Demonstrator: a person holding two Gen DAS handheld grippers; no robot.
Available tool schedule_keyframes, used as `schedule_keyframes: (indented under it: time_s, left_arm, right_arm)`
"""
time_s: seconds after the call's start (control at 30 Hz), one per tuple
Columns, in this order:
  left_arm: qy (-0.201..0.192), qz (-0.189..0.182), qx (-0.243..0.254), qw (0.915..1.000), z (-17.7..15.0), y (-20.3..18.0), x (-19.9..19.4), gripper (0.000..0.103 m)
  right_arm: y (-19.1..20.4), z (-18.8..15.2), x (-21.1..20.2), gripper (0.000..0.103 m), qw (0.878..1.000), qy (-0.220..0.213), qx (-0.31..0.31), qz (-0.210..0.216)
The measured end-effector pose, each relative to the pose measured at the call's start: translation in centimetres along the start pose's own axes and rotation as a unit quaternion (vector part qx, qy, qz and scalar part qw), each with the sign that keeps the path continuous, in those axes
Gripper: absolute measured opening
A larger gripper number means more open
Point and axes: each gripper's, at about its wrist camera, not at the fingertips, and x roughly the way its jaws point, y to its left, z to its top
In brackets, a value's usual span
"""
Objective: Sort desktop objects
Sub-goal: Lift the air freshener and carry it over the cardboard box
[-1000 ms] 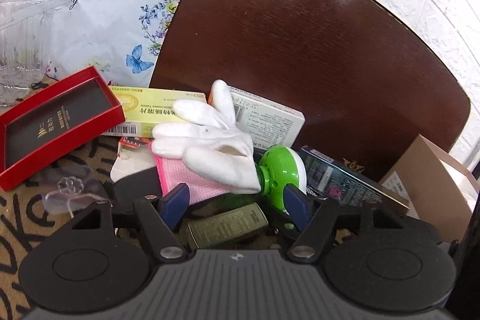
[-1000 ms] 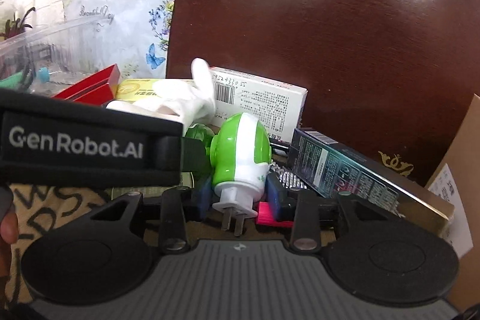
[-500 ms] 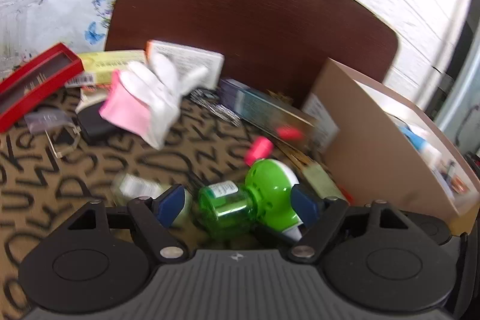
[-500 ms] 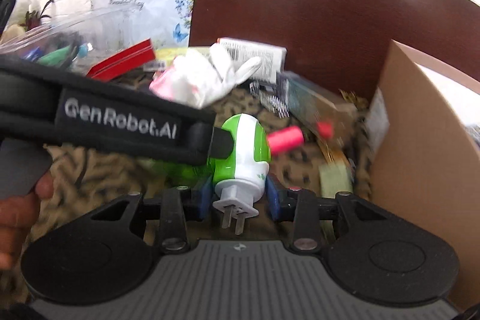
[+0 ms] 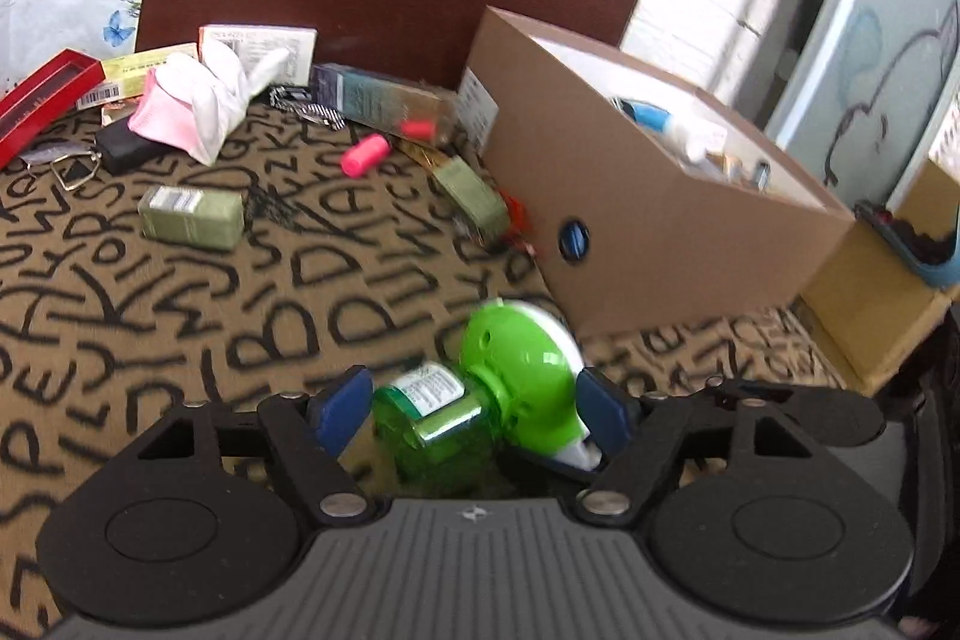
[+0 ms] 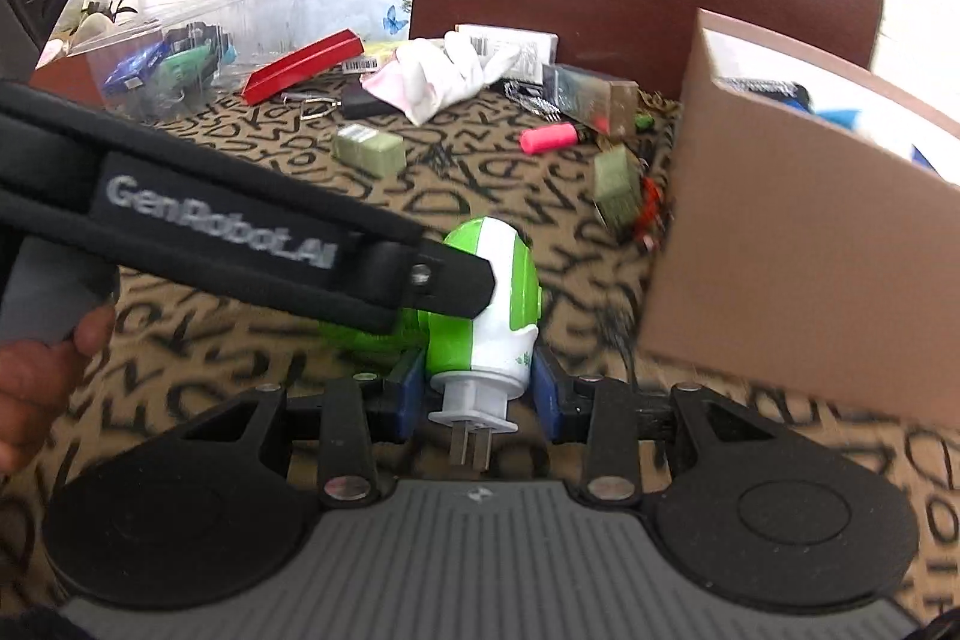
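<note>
The cardboard box (image 5: 660, 220) along the right edge of the surface (image 5: 180, 328) is looking like the biggest hazard. Its near wall is standing right beside the load, and a sweep toward it could be knocking the load against the cardboard rather than clearing the rim.

The load is a green-and-white plug-in vaporizer (image 6: 498, 292), hanging over the cloth toward the right edge, clear of the clutter at the back edge. The right claw (image 6: 478, 388) is pinching its white plug end, jaws narrow. The left claw (image 5: 471, 403) is standing about half wide around it and has just been closing. The green bottle (image 5: 432, 418) is lying between the pads, though one pad seems to be sitting just clear of it. If the two claws are pulling differently, I'd worry the bottle is twisting loose from the head — or the plug end is slipping.

The right view is showing the metal prongs (image 6: 471, 445) and a person's hand (image 6: 36, 388), and the left view is missing both. The left view alone is showing the bottle's label and inside the box.
</note>
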Motion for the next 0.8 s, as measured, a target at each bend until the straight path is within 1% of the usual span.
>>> schedule_keyframes:
  time_s: [0.07, 0.1, 0.13, 0.2, 0.3, 0.4, 0.5, 0.6, 0.7, 0.73, 0.77, 0.8]
  left_arm:
    - [0.022, 0.006, -0.005, 0.9997, -0.5, -0.1, 0.6, 0.080]
    - [0.032, 0.001, -0.014, 0.9994, -0.7, 0.0, 0.9, 0.080]
    - [0.038, -0.007, -0.024, 0.9990, -0.8, 0.2, 1.1, 0.078]
    - [0.037, -0.006, -0.029, 0.9989, -0.7, 0.2, 1.1, 0.077]
    - [0.017, 0.000, -0.022, 0.9996, -0.5, 0.2, 0.5, 0.078]
    - [0.004, -0.008, -0.032, 0.9994, -0.4, 0.6, 0.0, 0.083]
    - [0.017, -0.006, -0.046, 0.9988, -0.2, 1.1, 0.8, 0.083]
    - [0.026, -0.016, -0.062, 0.9976, 0.1, 1.1, 1.7, 0.082]
    - [0.009, -0.008, -0.046, 0.9989, 0.2, 0.4, 1.3, 0.076]
    - [-0.001, -0.003, -0.040, 0.9992, 0.2, 0.3, 1.0, 0.067]
    - [-0.008, 0.005, -0.036, 0.9993, 0.3, 0.1, 0.6, 0.054]
    - [-0.010, 0.013, -0.034, 0.9993, 0.4, 0.1, 0.4, 0.052]
  right_arm:
    - [-0.4, -0.6, -0.4, 0.037, 1.000, 0.007, 0.013, 0.001]
    - [-0.5, -0.8, -0.5, 0.037, 1.000, 0.007, 0.018, -0.001]
    - [-0.7, -0.8, -0.7, 0.037, 1.000, 0.005, 0.022, -0.002]
    - [-0.7, -0.7, -0.9, 0.037, 1.000, -0.001, 0.026, -0.004]
    - [-0.7, -0.5, -0.9, 0.037, 1.000, -0.002, 0.023, -0.002]
    - [-0.8, -0.4, -0.7, 0.037, 1.000, 0.000, 0.020, 0.001]
    - [-0.7, -0.3, -0.4, 0.037, 1.000, 0.002, 0.022, 0.001]
    - [-0.6, -0.1, 0.1, 0.037, 1.000, 0.003, 0.021, 0.002]
    - [-0.6, 0.0, 0.0, 0.034, 1.000, 0.002, 0.018, -0.001]
    - [-0.6, 0.0, -0.1, 0.032, 1.000, 0.001, 0.018, -0.005]
    - [-0.6, 0.0, -0.2, 0.027, 1.000, -0.001, 0.017, -0.010]
    - [-0.6, 0.0, -0.5, 0.023, 1.000, -0.006, 0.016, -0.014]
